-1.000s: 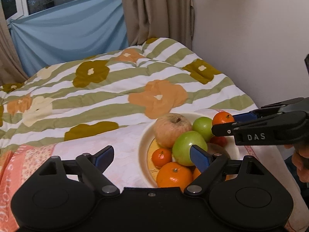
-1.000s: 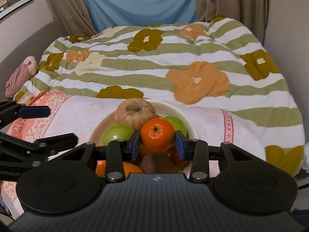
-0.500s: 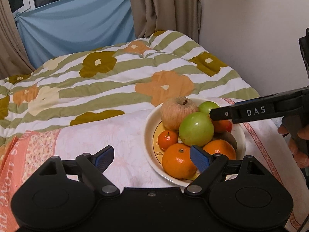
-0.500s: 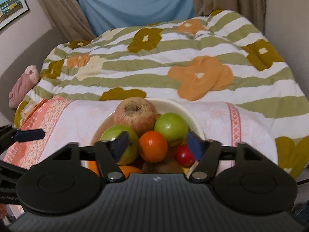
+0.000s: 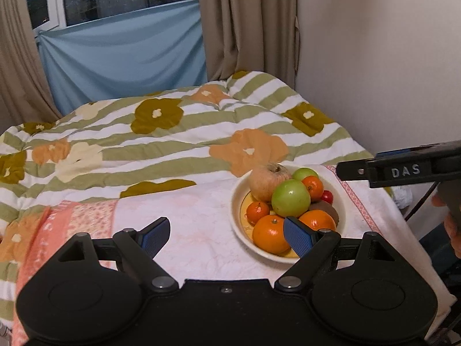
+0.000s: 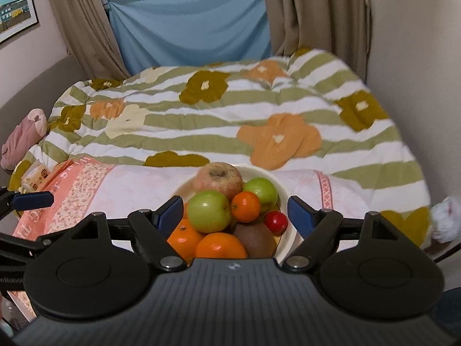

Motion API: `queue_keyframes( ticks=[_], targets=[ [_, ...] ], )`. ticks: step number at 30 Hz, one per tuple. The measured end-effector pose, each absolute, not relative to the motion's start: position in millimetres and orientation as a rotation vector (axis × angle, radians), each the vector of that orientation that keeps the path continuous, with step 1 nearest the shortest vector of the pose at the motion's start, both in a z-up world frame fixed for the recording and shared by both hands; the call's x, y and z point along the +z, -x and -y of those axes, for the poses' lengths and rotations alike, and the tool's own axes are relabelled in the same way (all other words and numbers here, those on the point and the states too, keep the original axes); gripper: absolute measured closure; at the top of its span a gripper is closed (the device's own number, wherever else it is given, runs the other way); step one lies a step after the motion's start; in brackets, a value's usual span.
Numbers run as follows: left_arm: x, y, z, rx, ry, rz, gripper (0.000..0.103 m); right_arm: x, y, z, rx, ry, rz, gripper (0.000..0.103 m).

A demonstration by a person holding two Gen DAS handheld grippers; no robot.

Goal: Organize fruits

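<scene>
Now my right gripper is opening with nothing between its jaws; my left gripper is wide open, empty. Fruits sit piled in the bowl near the bed's near right edge, small mandarin on top.

The left gripper is pointing downward with its blue-padded jaws standing wide apart, gripping nothing. The right gripper is tilting down likewise, its jaws opening with nothing pressed between the pads. At 3 o'clock in the left wrist view, a hand is holding the right gripper's handle.
</scene>
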State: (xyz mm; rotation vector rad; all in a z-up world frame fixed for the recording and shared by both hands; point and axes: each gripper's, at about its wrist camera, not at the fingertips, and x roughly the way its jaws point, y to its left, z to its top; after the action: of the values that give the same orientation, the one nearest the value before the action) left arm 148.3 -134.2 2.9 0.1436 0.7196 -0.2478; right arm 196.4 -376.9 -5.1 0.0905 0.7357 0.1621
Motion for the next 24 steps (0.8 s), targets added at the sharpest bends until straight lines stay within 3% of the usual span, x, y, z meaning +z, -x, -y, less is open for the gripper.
queue_keyframes(
  ticks=[8, 12, 24],
  targets=[
    [51.5, -87.1, 90.0, -0.201, -0.090, -0.631, 0.013, 49.0, -112.9, 334.0, 0.099, -0.099, -0.676, 0.000],
    [66.1, -57.4, 70.2, -0.143, -0.080, -0.596, 0.001, 64.1, -74.6, 315.2, 0.070, -0.074, -0.659, 0.000],
    [65.5, -3.6, 34.6, -0.094, -0.054, -0.583, 0.000, 69.5, 3.3, 278.8, 0.006, 0.002, -0.639, 0.000]
  ],
)
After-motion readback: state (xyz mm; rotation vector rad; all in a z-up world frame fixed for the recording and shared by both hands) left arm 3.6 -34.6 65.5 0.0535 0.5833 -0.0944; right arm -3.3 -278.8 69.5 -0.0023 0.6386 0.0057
